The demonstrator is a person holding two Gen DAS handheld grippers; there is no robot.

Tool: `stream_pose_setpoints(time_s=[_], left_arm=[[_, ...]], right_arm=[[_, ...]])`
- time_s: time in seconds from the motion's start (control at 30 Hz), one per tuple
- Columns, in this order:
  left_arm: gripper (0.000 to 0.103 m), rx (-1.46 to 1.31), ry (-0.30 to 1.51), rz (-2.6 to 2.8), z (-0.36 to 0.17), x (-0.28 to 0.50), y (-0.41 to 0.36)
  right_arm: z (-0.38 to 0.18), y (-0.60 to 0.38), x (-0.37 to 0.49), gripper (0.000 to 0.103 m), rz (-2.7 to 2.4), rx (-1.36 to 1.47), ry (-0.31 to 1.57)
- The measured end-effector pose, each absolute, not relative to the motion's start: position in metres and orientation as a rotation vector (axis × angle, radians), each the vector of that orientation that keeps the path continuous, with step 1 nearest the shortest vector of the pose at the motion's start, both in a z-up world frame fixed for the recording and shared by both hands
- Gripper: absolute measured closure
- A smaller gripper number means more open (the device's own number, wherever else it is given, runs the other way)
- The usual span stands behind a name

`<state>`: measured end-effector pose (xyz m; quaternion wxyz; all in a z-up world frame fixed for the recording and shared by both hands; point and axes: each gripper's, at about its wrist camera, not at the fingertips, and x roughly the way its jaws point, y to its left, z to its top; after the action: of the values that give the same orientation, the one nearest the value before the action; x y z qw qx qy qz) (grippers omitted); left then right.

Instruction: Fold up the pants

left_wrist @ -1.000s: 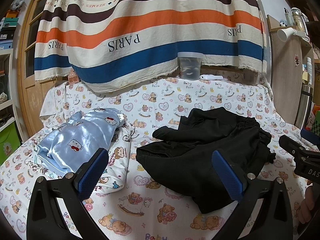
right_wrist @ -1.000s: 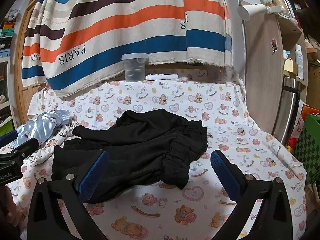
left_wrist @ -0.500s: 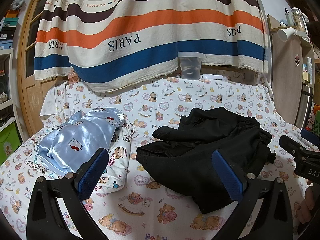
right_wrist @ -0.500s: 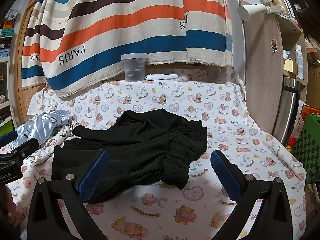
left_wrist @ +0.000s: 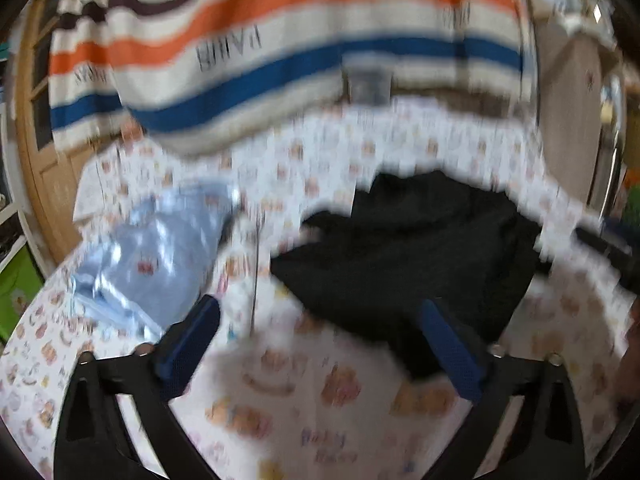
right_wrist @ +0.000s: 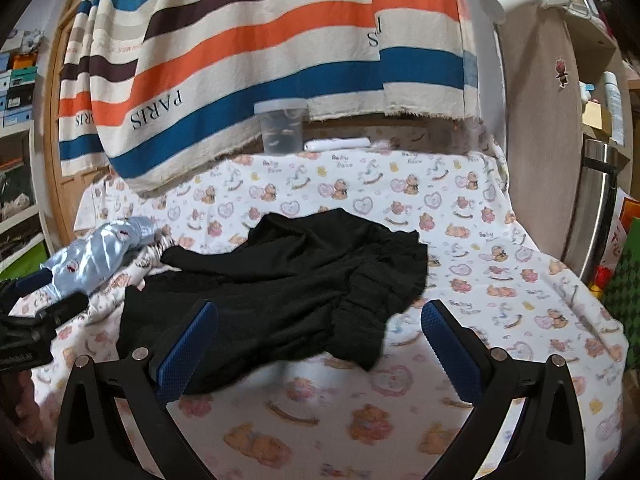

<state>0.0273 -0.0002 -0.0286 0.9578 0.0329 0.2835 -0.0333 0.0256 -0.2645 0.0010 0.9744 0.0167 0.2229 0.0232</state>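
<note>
Black pants point(right_wrist: 288, 288) lying rumpled mid-sheet on the bear-print sheet point(right_wrist: 460, 208), w/ a blue satin garment point(right_wrist: 92, 256) just beside on the left. Left gripper point(left_wrist: 320, 332) & right gripper point(right_wrist: 320, 332) both hanging spread wide, holding nothing. Striped cloth point(right_wrist: 260, 48) draping behind; left view blurry.

A home bedroom (teddy-bear bedsheet point(right_wrist: 460, 208), striped hanging blanket point(right_wrist: 248, 40)).

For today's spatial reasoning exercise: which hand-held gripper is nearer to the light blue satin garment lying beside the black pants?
Left. The left hand-held gripper has the light blue satin garment just beyond its left finger; the right hand-held gripper hovers by the black pants, which lie between it and the garment.
</note>
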Motion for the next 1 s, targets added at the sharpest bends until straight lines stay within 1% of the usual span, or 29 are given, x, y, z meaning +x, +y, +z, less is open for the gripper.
stream_pose_setpoints(time_s=[0.03, 0.07, 0.13, 0.17, 0.2, 0.23, 0.33, 0.4, 0.47, 0.57, 0.6, 0.63, 0.67, 0.7, 0.73, 0.77, 0.8, 0.83, 1.0], left_arm=[[0.023, 0.053, 0.629, -0.087, -0.033, 0.031, 0.002], [0.026, 0.026, 0.68, -0.118, -0.037, 0.035, 0.004], [0.034, -0.033, 0.759, -0.163, -0.046, 0.043, 0.008], [0.036, -0.064, 0.792, -0.175, -0.05, 0.046, 0.01], [0.042, -0.081, 0.807, -0.185, -0.053, 0.047, 0.01], [0.044, -0.09, 0.819, -0.194, -0.055, 0.049, 0.01], [0.044, -0.087, 0.853, -0.216, -0.059, 0.052, 0.003], [0.044, -0.08, 0.875, -0.231, -0.06, 0.055, -0.003], [0.044, -0.083, 0.885, -0.232, -0.061, 0.06, -0.006], [0.045, -0.08, 0.897, -0.227, -0.061, 0.069, -0.009], [0.048, -0.089, 0.893, -0.237, -0.06, 0.071, -0.01], [0.054, -0.088, 0.884, -0.232, -0.059, 0.072, -0.01], [0.061, -0.083, 0.871, -0.233, -0.056, 0.073, -0.013], [0.077, -0.083, 0.868, -0.25, -0.054, 0.074, -0.015], [0.091, -0.088, 0.873, -0.273, -0.053, 0.074, -0.017], [0.095, -0.092, 0.872, -0.283, -0.052, 0.074, -0.019], [0.098, -0.088, 0.864, -0.284, -0.05, 0.074, -0.022], [0.099, -0.072, 0.849, -0.277, -0.047, 0.072, -0.025], [0.099, -0.014, 0.778, -0.257, -0.028, 0.059, -0.03]], right_arm=[[0.004, -0.271, 0.027, 0.001, 0.043, 0.044, 0.473], [0.006, -0.279, 0.03, 0.001, 0.047, 0.07, 0.502], [0.008, -0.296, 0.036, 0.006, 0.087, 0.149, 0.562], [0.007, -0.304, 0.041, 0.015, 0.111, 0.178, 0.597], [0.005, -0.307, 0.045, 0.022, 0.119, 0.185, 0.624], [0.003, -0.309, 0.049, 0.025, 0.122, 0.184, 0.65], [-0.008, -0.308, 0.061, 0.029, 0.149, 0.148, 0.709], [-0.015, -0.308, 0.071, 0.039, 0.157, 0.155, 0.745], [-0.024, -0.308, 0.084, 0.047, 0.179, 0.167, 0.795], [-0.037, -0.306, 0.1, 0.048, 0.212, 0.181, 0.86], [-0.042, -0.305, 0.106, 0.05, 0.229, 0.197, 0.881], [-0.047, -0.304, 0.111, 0.052, 0.251, 0.219, 0.903], [-0.051, -0.304, 0.114, 0.059, 0.255, 0.234, 0.915], [-0.052, -0.302, 0.115, 0.064, 0.244, 0.236, 0.911], [-0.052, -0.302, 0.116, 0.083, 0.235, 0.231, 0.901], [-0.052, -0.301, 0.116, 0.092, 0.222, 0.222, 0.888], [-0.051, -0.302, 0.114, 0.094, 0.206, 0.229, 0.872], [-0.049, -0.303, 0.111, 0.095, 0.202, 0.23, 0.862], [-0.02, -0.318, 0.079, 0.096, 0.079, 0.145, 0.77]])
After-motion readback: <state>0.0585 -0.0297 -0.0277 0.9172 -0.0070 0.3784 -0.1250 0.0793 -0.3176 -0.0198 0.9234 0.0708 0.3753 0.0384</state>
